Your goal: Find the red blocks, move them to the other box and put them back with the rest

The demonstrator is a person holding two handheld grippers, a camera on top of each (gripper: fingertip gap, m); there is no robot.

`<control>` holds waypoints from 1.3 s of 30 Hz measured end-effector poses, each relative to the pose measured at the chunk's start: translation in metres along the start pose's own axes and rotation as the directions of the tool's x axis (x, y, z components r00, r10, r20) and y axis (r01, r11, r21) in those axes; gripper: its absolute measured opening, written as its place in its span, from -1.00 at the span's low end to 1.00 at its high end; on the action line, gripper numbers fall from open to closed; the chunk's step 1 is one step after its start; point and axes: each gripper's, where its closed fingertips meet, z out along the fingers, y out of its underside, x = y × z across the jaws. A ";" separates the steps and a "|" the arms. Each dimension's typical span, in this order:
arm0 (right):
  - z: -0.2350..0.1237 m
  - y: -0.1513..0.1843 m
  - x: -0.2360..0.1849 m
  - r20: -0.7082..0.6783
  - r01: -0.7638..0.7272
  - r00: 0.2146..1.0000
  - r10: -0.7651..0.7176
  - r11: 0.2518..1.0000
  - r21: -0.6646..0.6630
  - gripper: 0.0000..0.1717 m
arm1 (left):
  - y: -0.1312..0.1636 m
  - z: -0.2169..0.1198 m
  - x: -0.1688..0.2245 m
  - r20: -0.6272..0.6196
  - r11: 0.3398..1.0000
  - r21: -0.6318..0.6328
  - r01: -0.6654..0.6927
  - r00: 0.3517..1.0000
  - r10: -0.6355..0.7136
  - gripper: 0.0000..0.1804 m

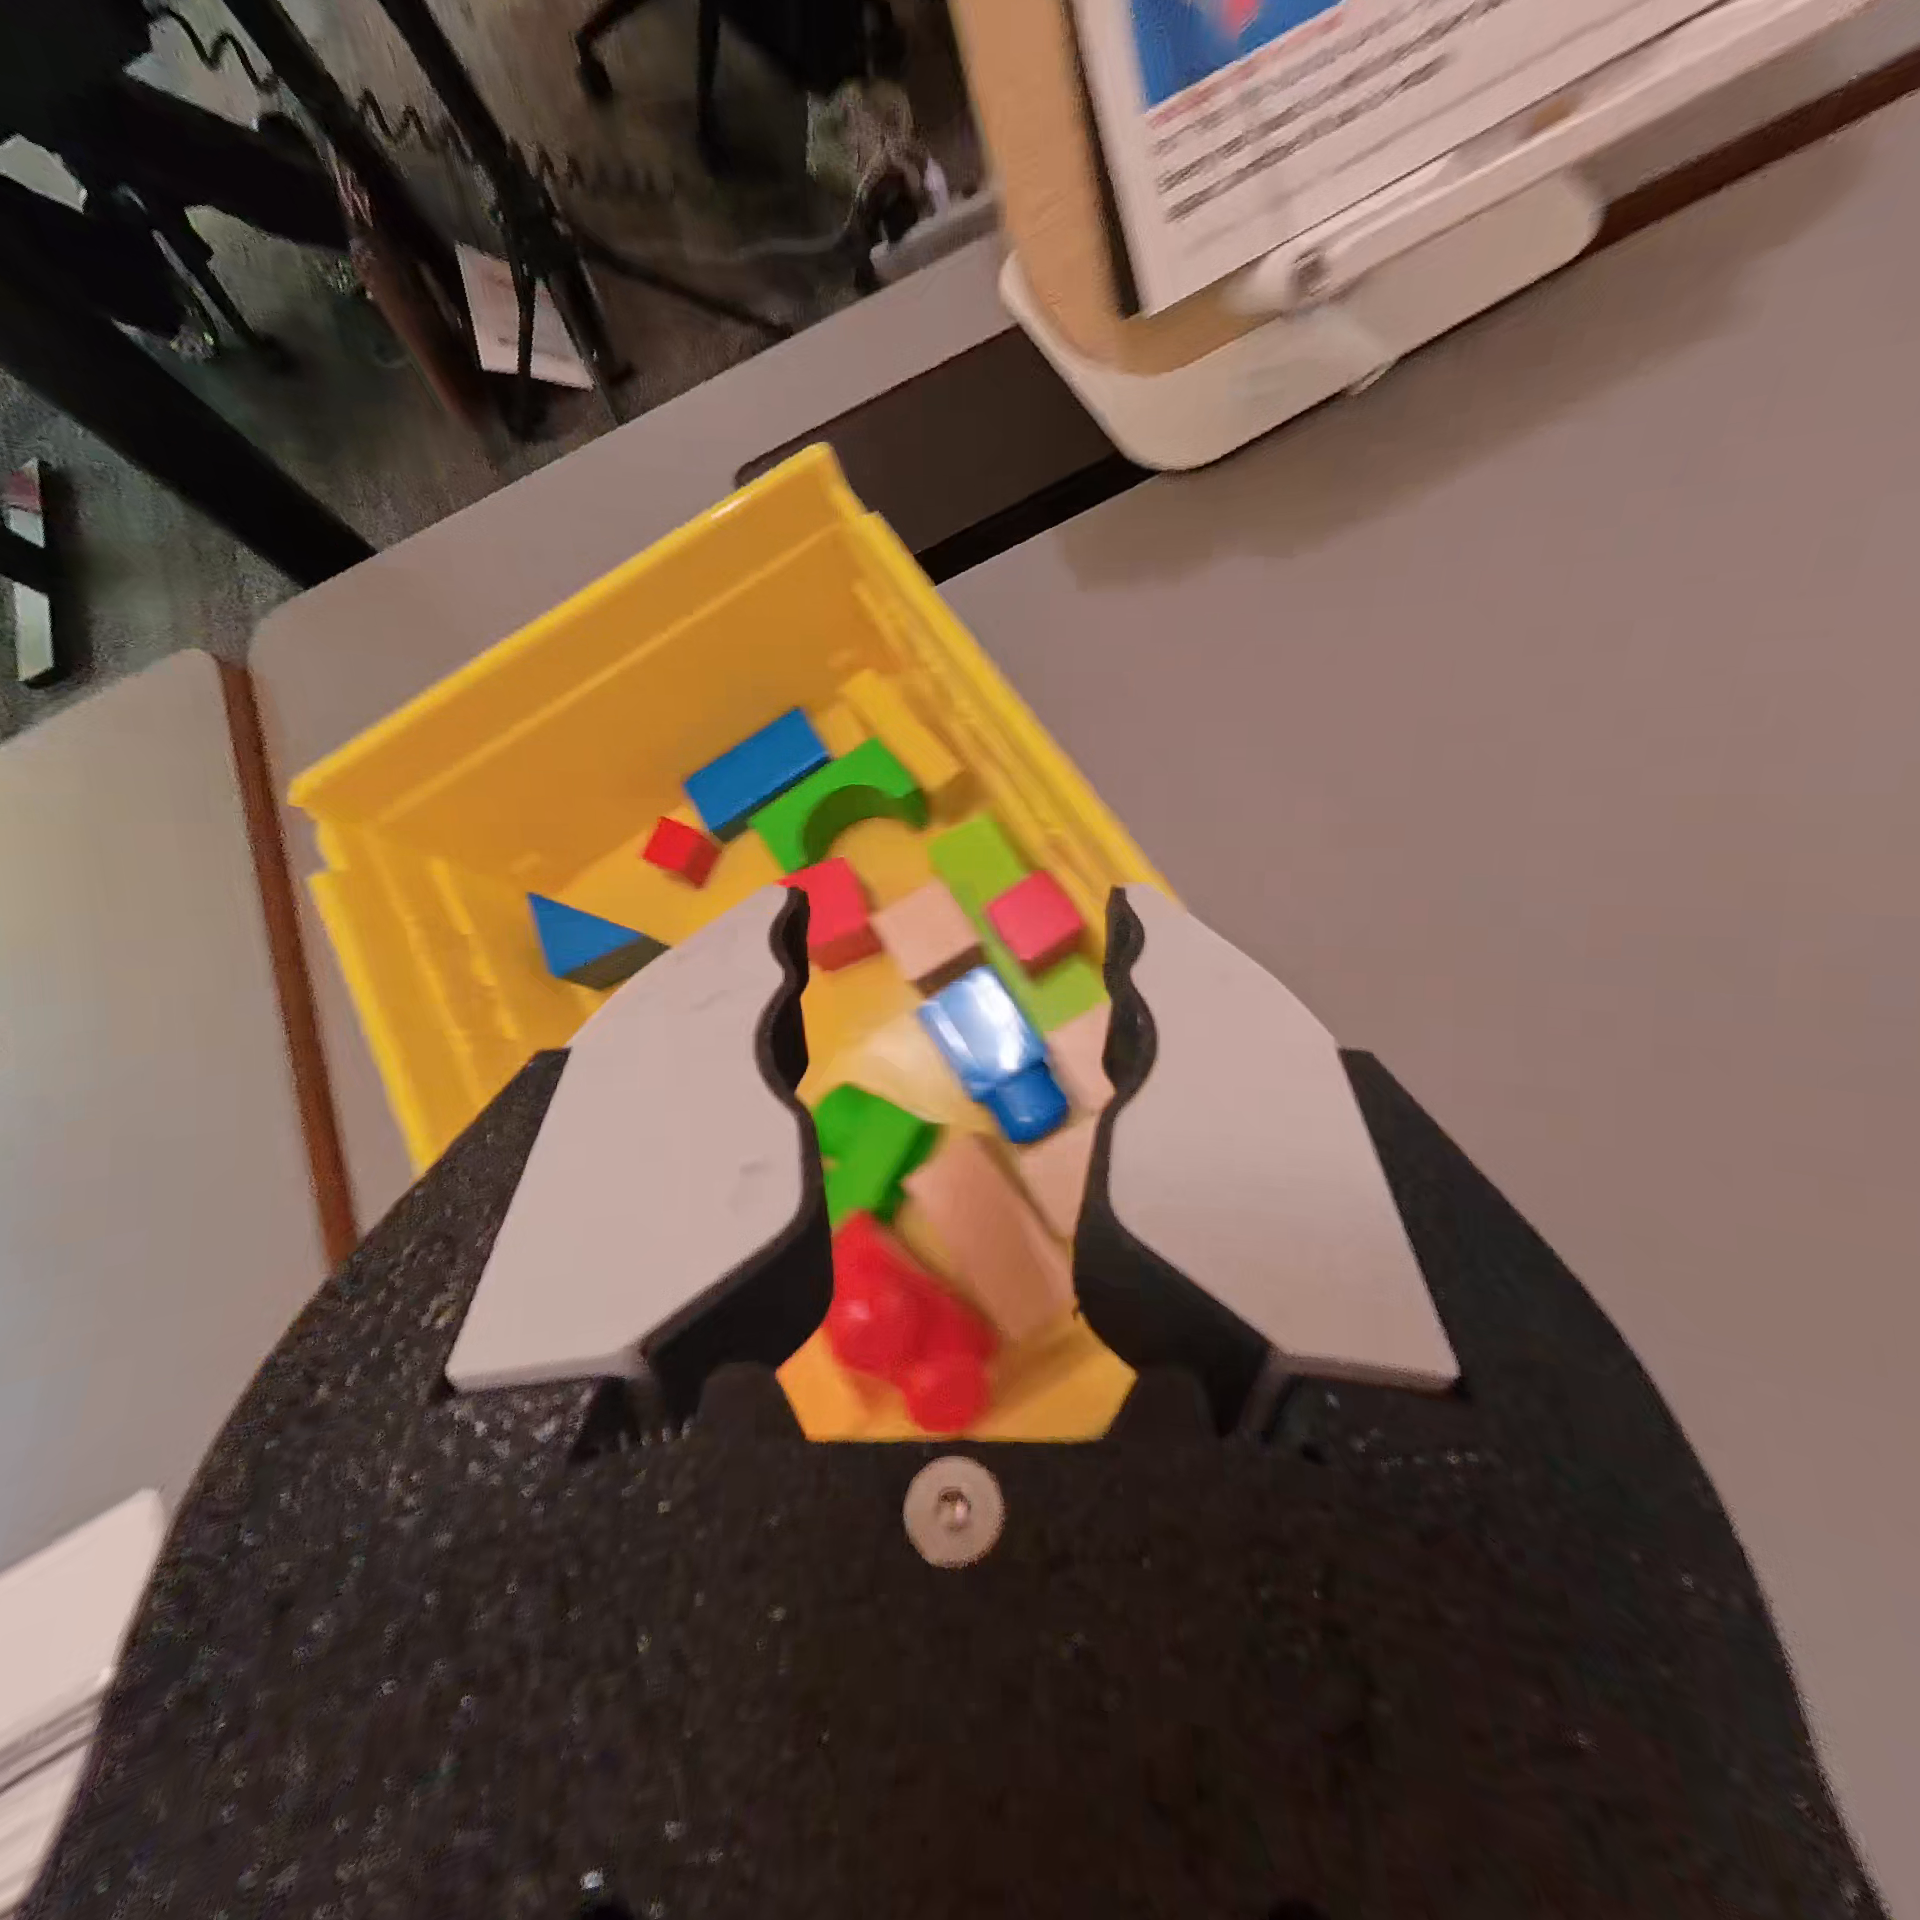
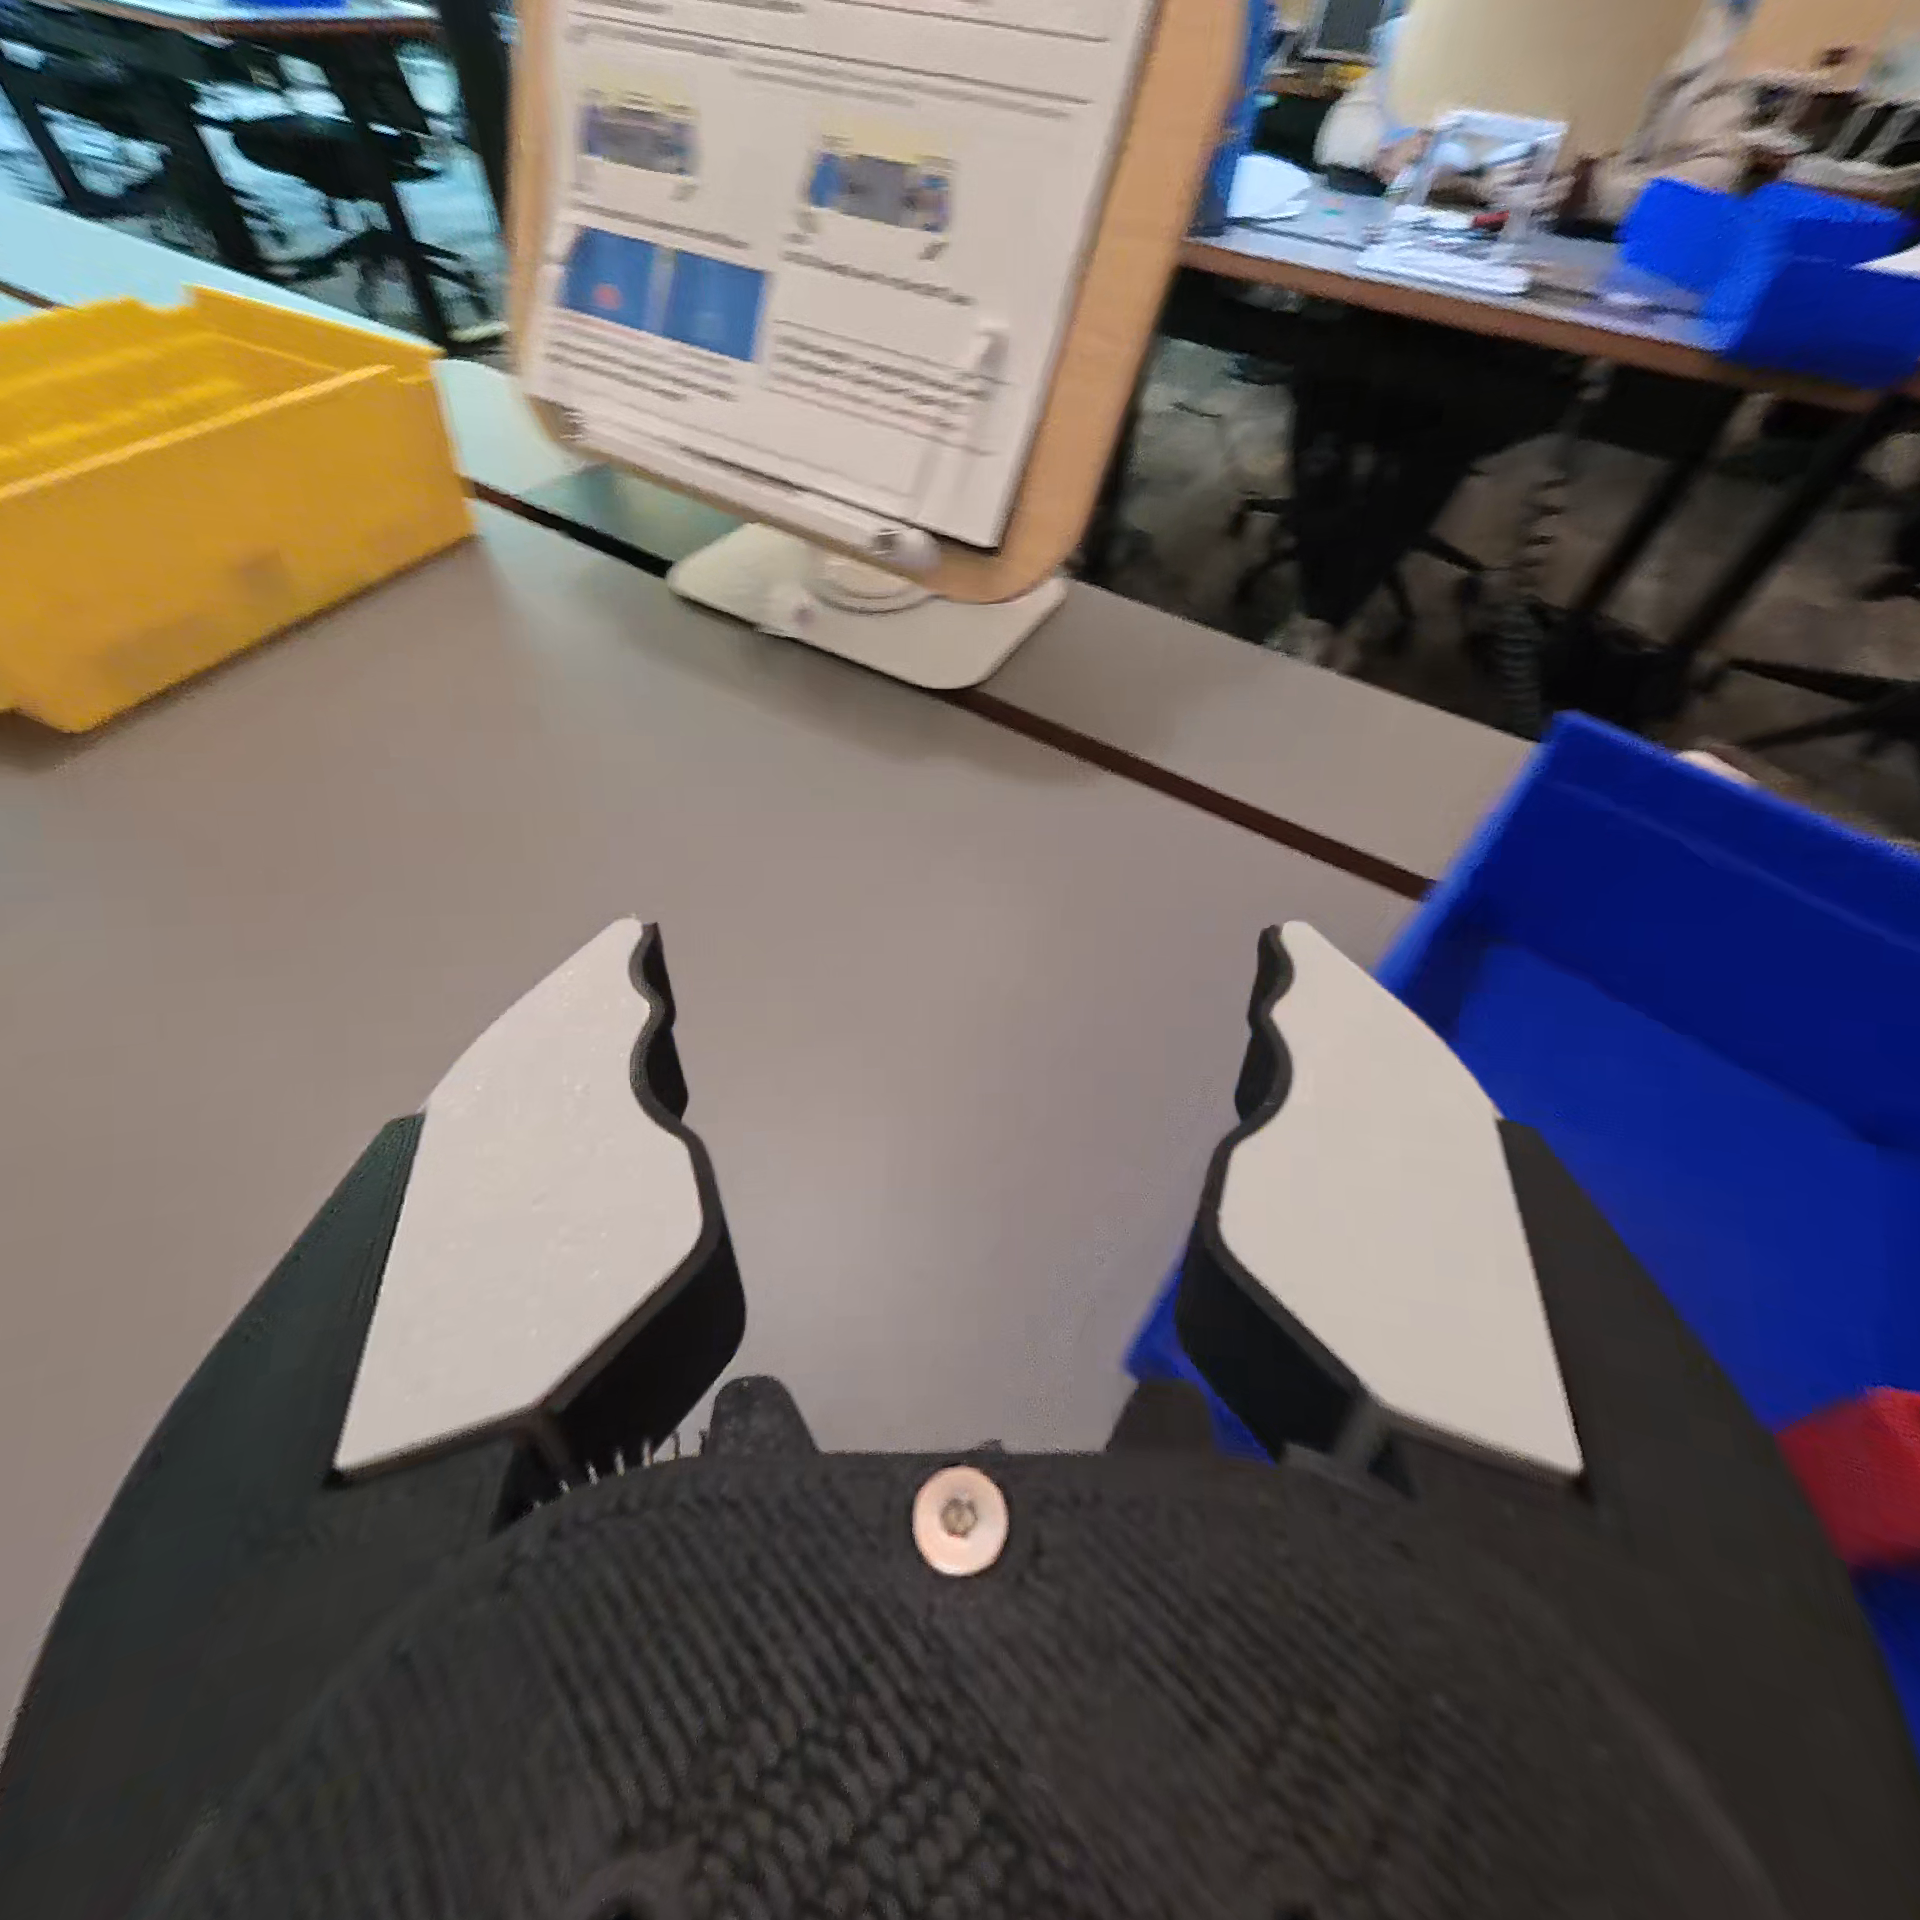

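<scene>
In the left wrist view a yellow box (image 1: 582, 665) holds several coloured blocks. Among them are three red cubes (image 1: 681, 847) (image 1: 836, 904) (image 1: 1034, 920) and a red rounded piece (image 1: 904, 1330). My left gripper (image 1: 956, 909) hovers over this box, open; the blocks seen between its fingers lie below in the box and the pads touch none of them. My right gripper (image 2: 958, 940) is wide open and empty above the grey table, just left of a blue box (image 2: 1662, 966). A red block (image 2: 1860, 1486) lies in that blue box at the frame's right edge.
A paper sheet on a white stand (image 2: 831, 312) stands at the table's far edge between the boxes; it also shows in the left wrist view (image 1: 1299, 260). The yellow box (image 2: 208, 499) is far left in the right wrist view. Another blue bin (image 2: 1766, 270) sits on a far table.
</scene>
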 end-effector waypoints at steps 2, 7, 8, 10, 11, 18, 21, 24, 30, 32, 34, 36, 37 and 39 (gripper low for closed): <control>0.005 0.008 -0.025 0.068 -0.010 0.998 0.009 1.000 0.007 0.20 | -0.002 0.019 -0.027 -0.020 0.997 -0.062 -0.036 0.999 0.035 -0.42; 0.017 0.028 -0.070 0.112 -0.033 0.993 0.029 0.999 0.032 0.19 | -0.002 0.066 -0.078 -0.012 0.978 -0.203 -0.038 0.999 0.036 -0.36; 0.019 0.033 -0.081 0.131 -0.045 0.990 0.041 0.999 0.025 0.19 | -0.001 0.074 -0.085 -0.013 0.974 -0.223 -0.036 0.999 0.034 -0.37; 0.021 0.045 -0.099 0.164 -0.048 0.985 0.048 0.999 0.000 0.21 | 0.001 0.090 -0.094 -0.028 0.967 -0.253 -0.044 0.999 0.038 -0.46; 0.022 0.050 -0.104 0.167 -0.042 0.985 0.043 0.999 -0.012 0.21 | 0.004 0.097 -0.097 -0.046 0.960 -0.273 -0.059 0.998 0.048 -0.50; 0.014 0.055 -0.109 0.145 -0.027 0.989 0.026 1.000 0.005 0.15 | 0.046 0.136 -0.104 -0.169 0.847 -0.459 -0.267 0.963 0.212 -0.46; 0.009 0.054 -0.107 0.135 -0.034 0.990 0.031 0.999 0.017 0.14 | 0.059 0.147 -0.106 -0.208 0.808 -0.490 -0.326 0.944 0.255 -0.52; 0.007 0.055 -0.105 0.127 -0.025 0.992 0.023 1.000 0.018 0.13 | 0.068 0.156 -0.106 -0.221 0.793 -0.514 -0.326 0.944 0.245 -0.53; 0.007 0.061 -0.103 0.126 -0.023 0.992 0.022 1.000 0.007 0.13 | 0.076 0.165 -0.114 -0.195 0.752 -0.559 -0.350 0.937 0.291 -0.55; 0.008 0.062 -0.104 0.134 -0.031 0.991 0.030 0.999 0.008 0.13 | 0.075 0.169 -0.115 -0.176 0.749 -0.564 -0.349 0.936 0.304 -0.60; 0.010 0.062 -0.104 0.134 -0.029 0.991 0.028 1.000 0.006 0.13 | 0.078 0.171 -0.117 -0.163 0.734 -0.581 -0.350 0.934 0.317 -0.63; 0.010 0.062 -0.106 0.135 -0.018 0.991 0.017 1.000 0.004 0.12 | 0.080 0.173 -0.118 -0.151 0.719 -0.596 -0.358 0.929 0.337 -0.75; 0.010 0.062 -0.107 0.135 -0.010 0.991 0.009 1.000 0.003 0.12 | 0.080 0.174 -0.120 -0.137 0.718 -0.598 -0.357 0.927 0.348 -0.75; 0.011 0.063 -0.108 0.136 0.009 0.991 -0.009 1.000 0.000 0.12 | 0.078 0.175 -0.121 -0.104 0.736 -0.590 -0.332 0.935 0.339 -0.75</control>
